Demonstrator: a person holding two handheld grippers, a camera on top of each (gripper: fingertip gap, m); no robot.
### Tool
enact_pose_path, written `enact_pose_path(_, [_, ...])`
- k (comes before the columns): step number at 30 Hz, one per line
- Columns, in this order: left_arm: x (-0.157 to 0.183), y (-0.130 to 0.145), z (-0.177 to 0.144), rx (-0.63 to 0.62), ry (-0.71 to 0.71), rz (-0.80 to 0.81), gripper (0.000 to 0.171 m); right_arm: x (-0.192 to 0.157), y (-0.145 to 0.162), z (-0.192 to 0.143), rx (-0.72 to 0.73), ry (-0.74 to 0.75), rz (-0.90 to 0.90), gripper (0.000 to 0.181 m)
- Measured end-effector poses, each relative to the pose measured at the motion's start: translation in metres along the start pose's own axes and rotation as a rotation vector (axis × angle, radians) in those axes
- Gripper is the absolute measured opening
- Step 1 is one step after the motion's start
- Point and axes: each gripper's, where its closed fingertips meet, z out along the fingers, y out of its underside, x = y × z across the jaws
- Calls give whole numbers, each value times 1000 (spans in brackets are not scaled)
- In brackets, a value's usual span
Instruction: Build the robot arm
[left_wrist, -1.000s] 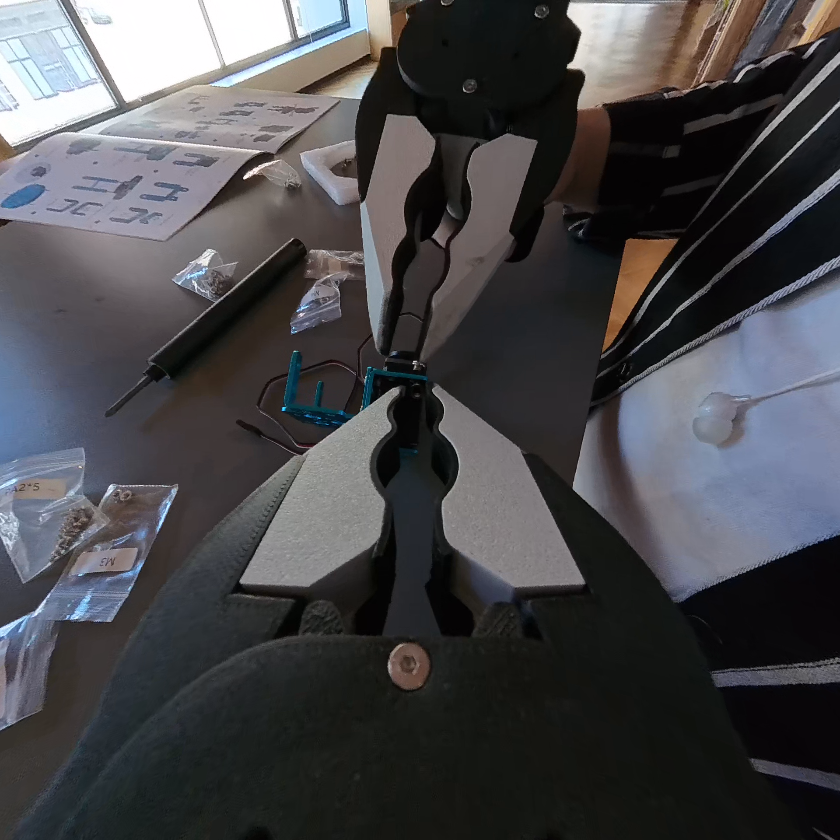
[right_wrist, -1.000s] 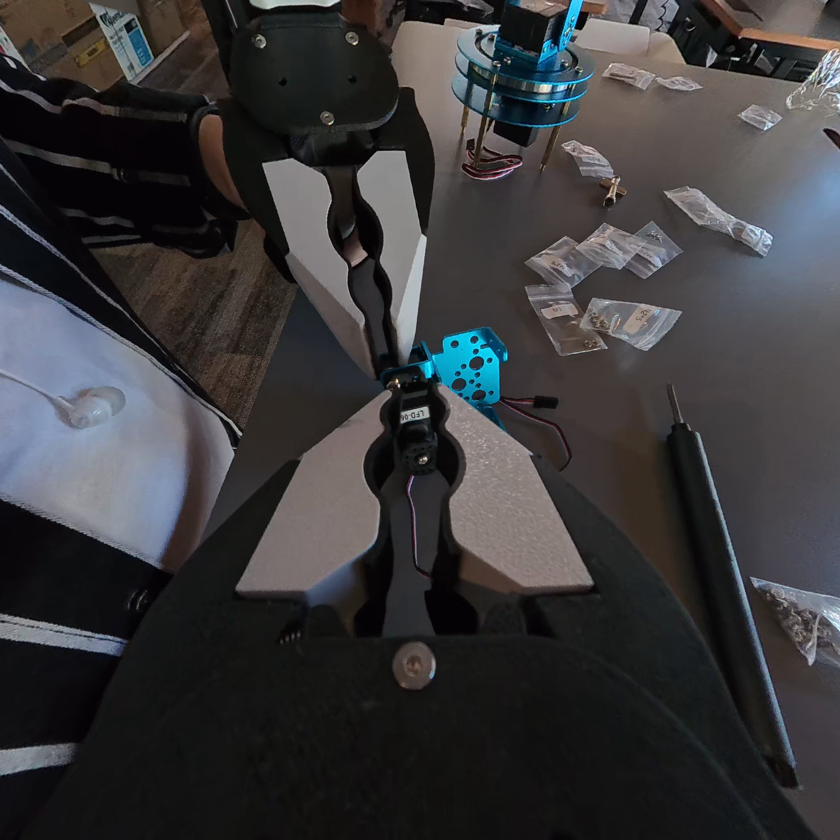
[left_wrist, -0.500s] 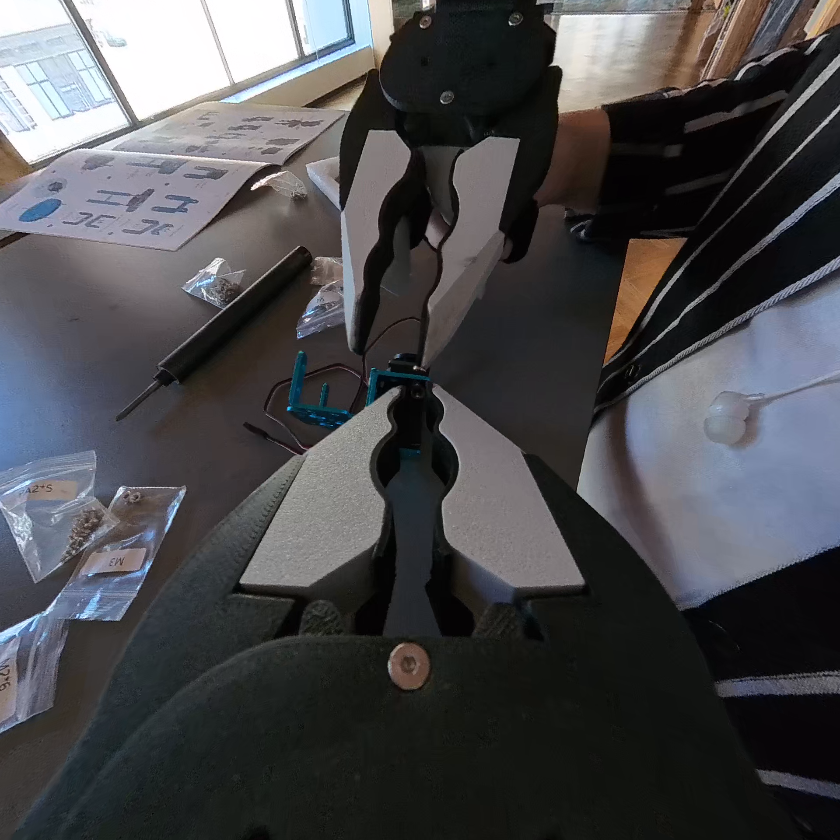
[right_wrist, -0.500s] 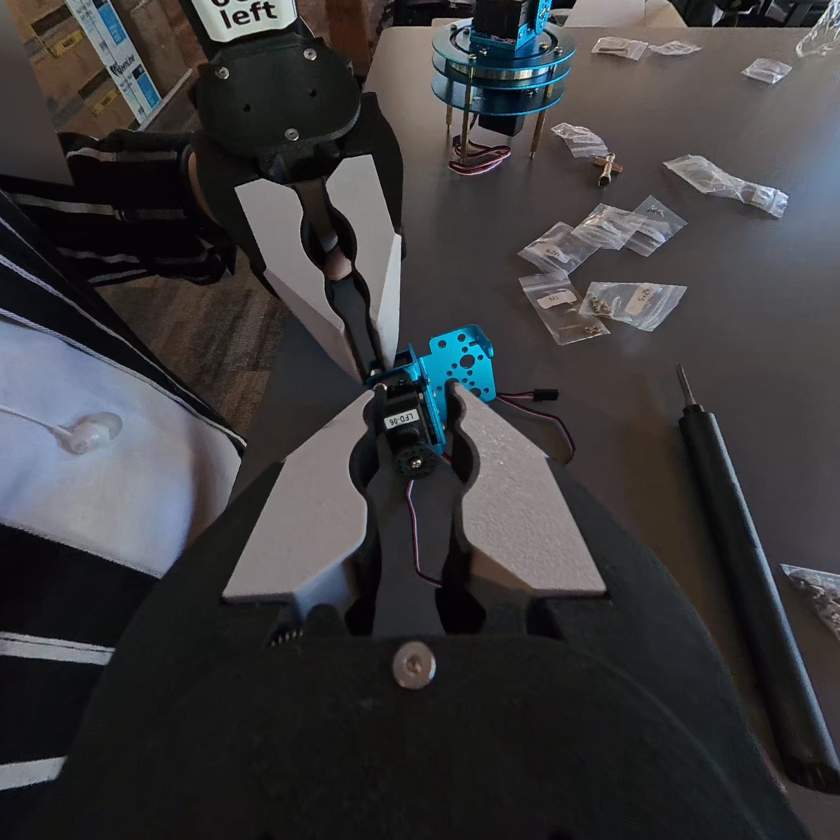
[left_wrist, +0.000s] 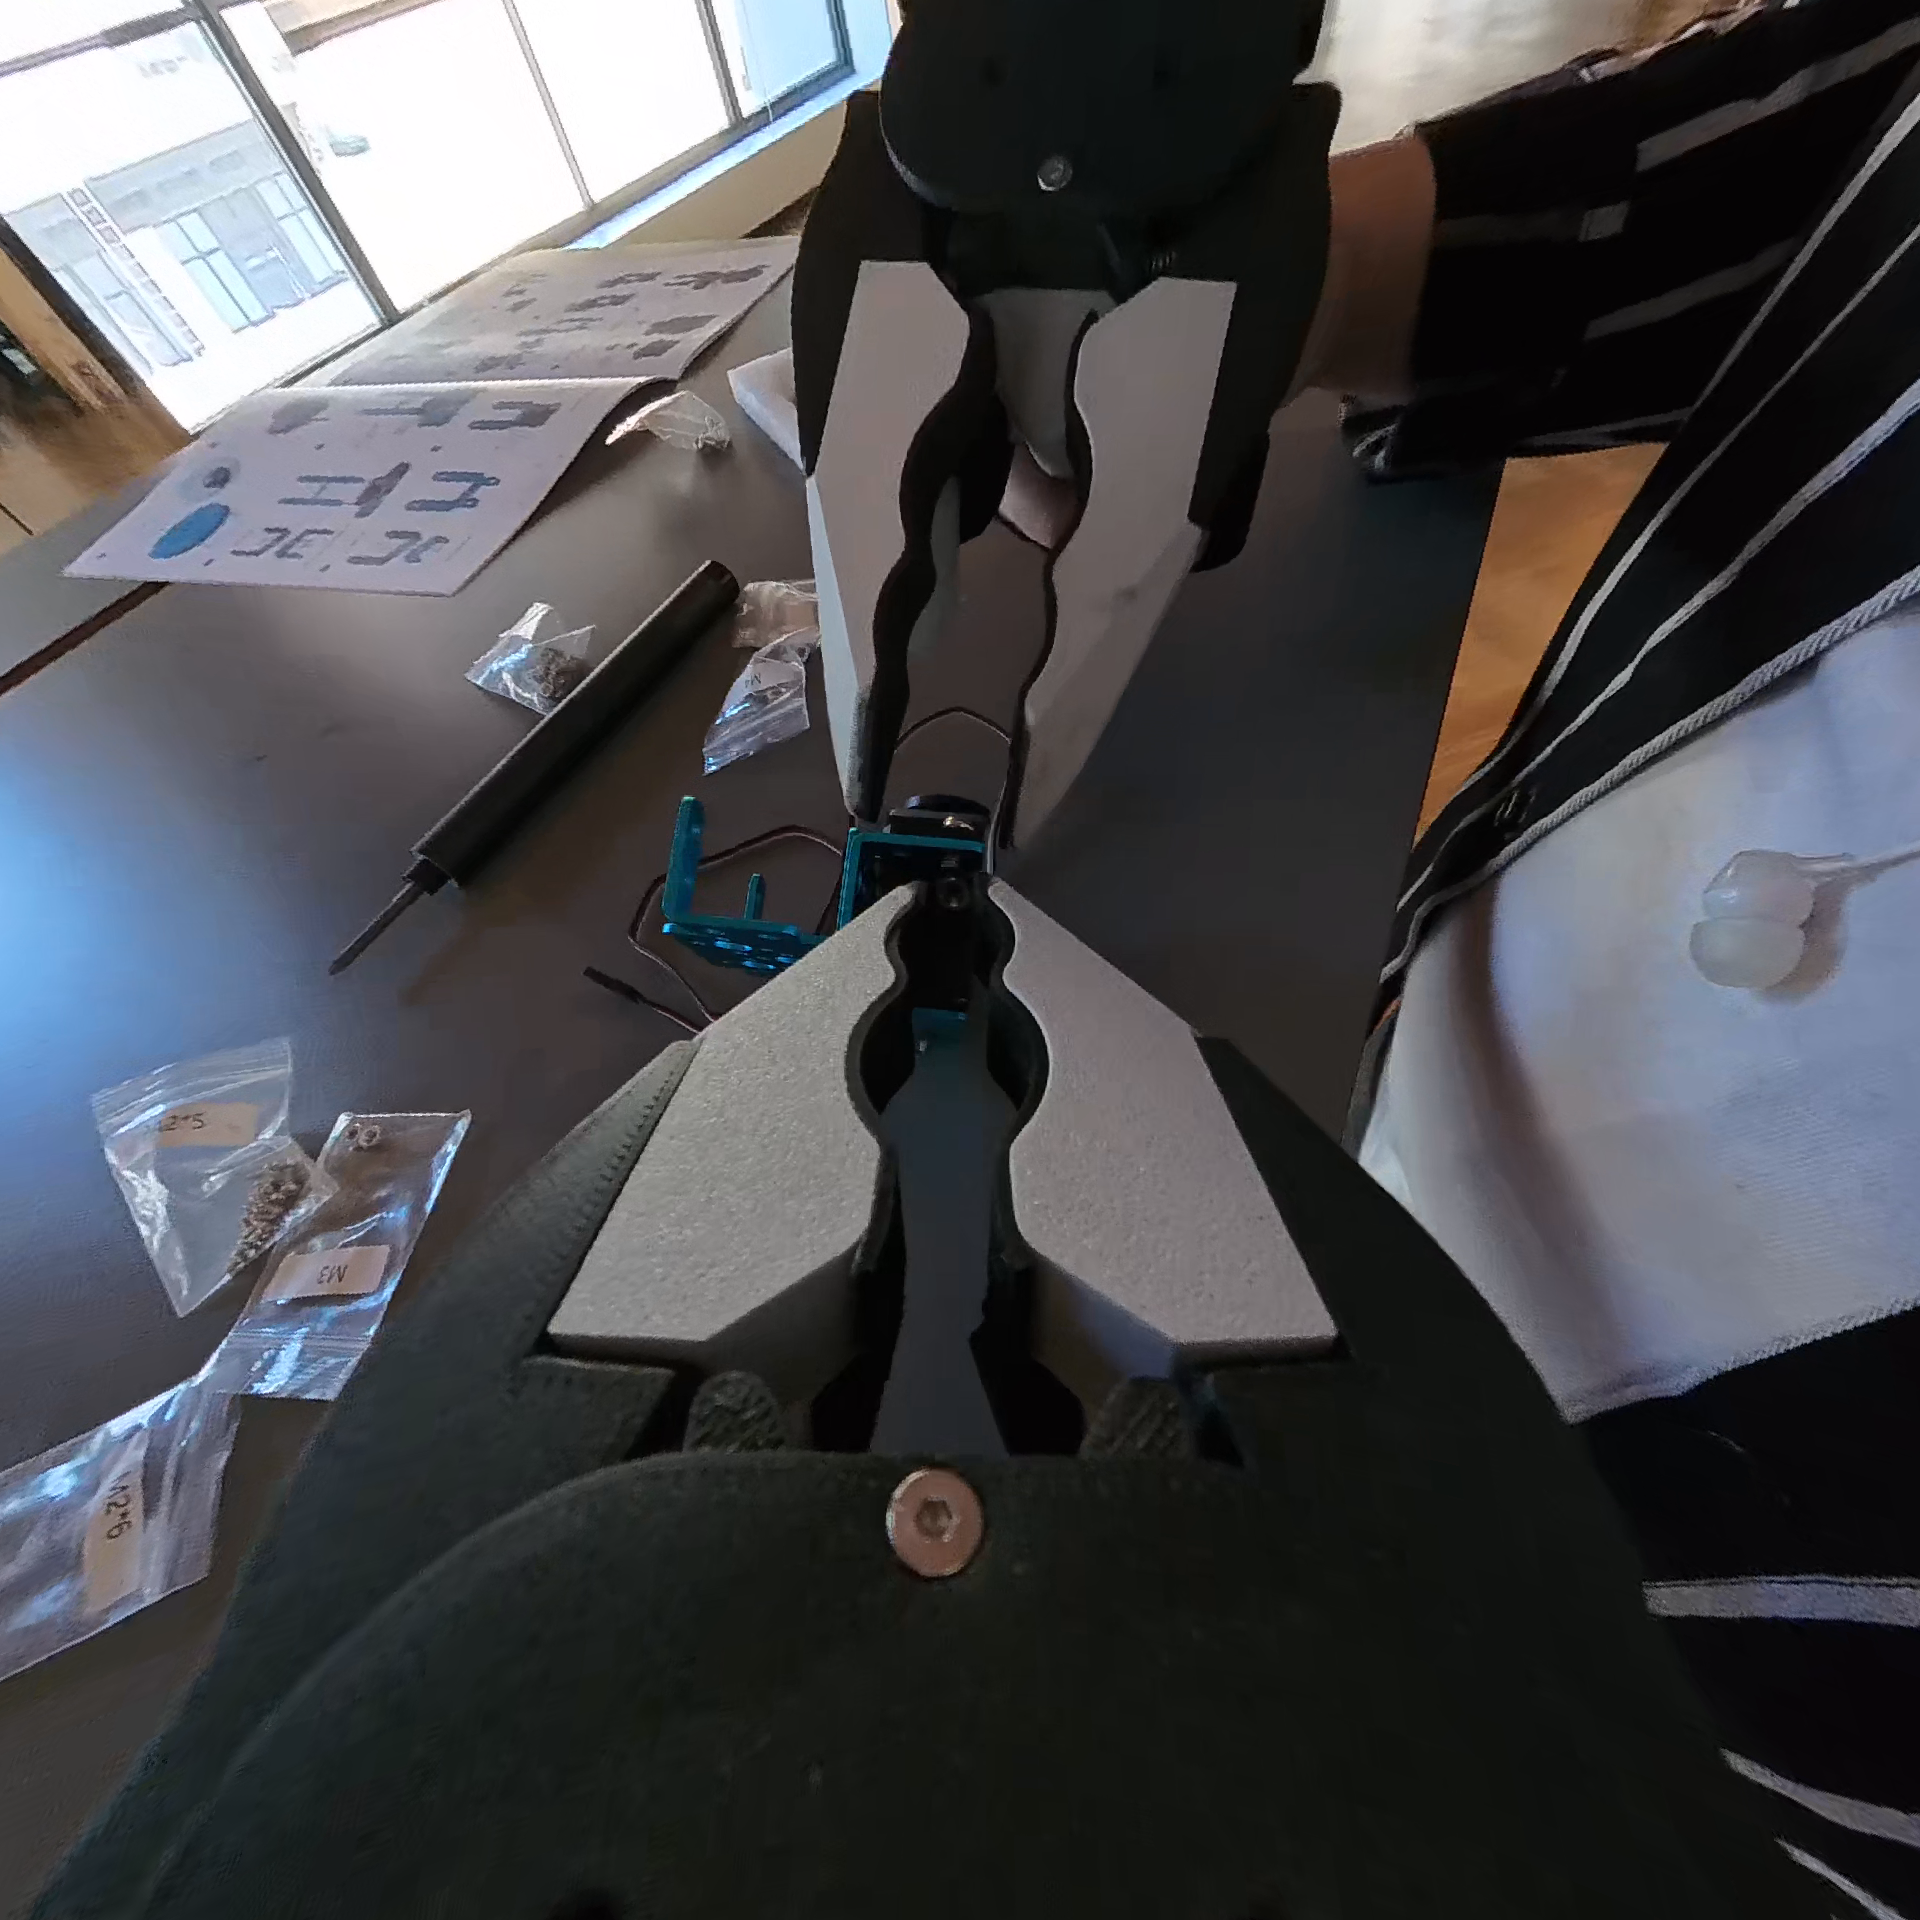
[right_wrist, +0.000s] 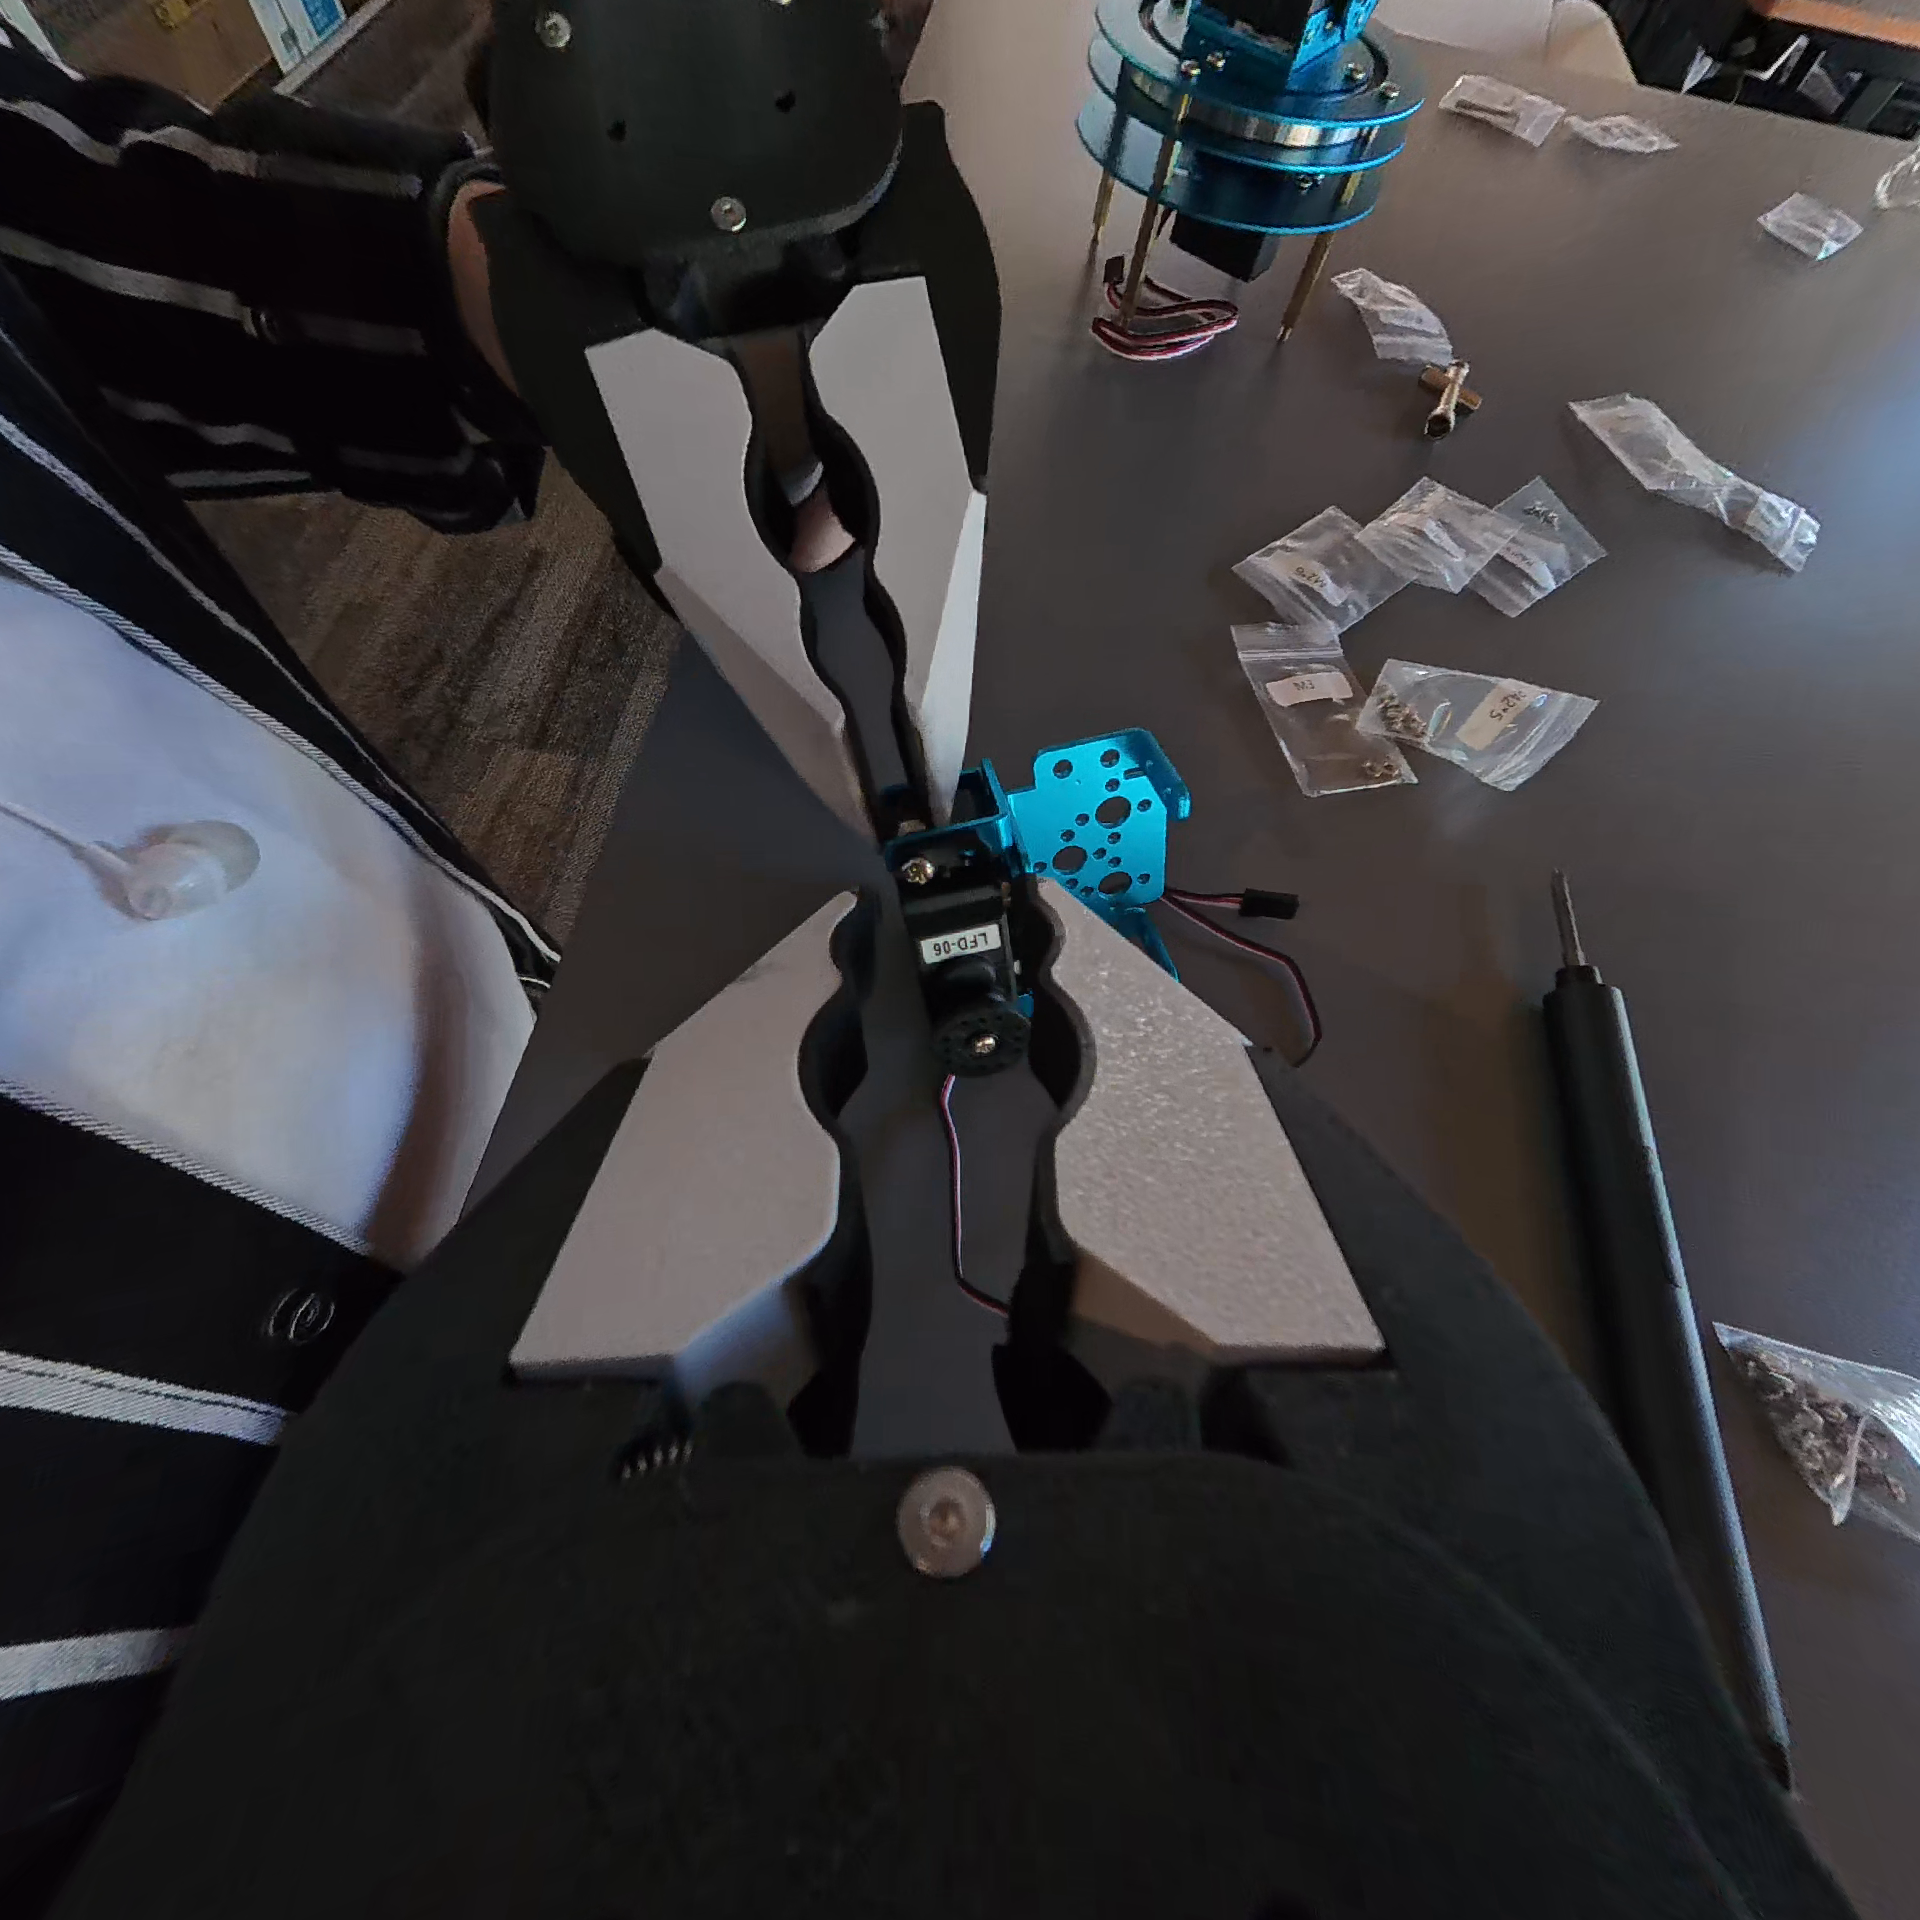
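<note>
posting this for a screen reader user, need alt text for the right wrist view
The right gripper, its fingers parted, straddles a black servo mounted in a blue metal bracket on a dark table, while the left gripper pinches the assembly's far end. A black screwdriver and small bags of screws lie to the right.

Dark grey table (left_wrist: 208, 790), bright windows (left_wrist: 436, 135) behind, wood floor (right_wrist: 447, 644), cardboard boxes (right_wrist: 208, 31) beyond.
</note>
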Motion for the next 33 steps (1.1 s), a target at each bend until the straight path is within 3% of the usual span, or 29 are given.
enact_pose_path(8, [-1, 0, -8, 6, -14, -106, 4, -1, -17, -7, 52, 101, -120, 25])
enact_pose_path(15, [7, -34, -29, 247, 192, -541, 5, -18, -42, -4, 93, 171, -346, 18])
enact_pose_path(20, [2, -51, -45, 415, 386, -874, 4, -21, -53, -2, 125, 184, -396, 17])
enact_pose_path(33, [16, -61, -46, 467, 512, -987, 4, -31, -71, -13, 254, 110, -351, 6])
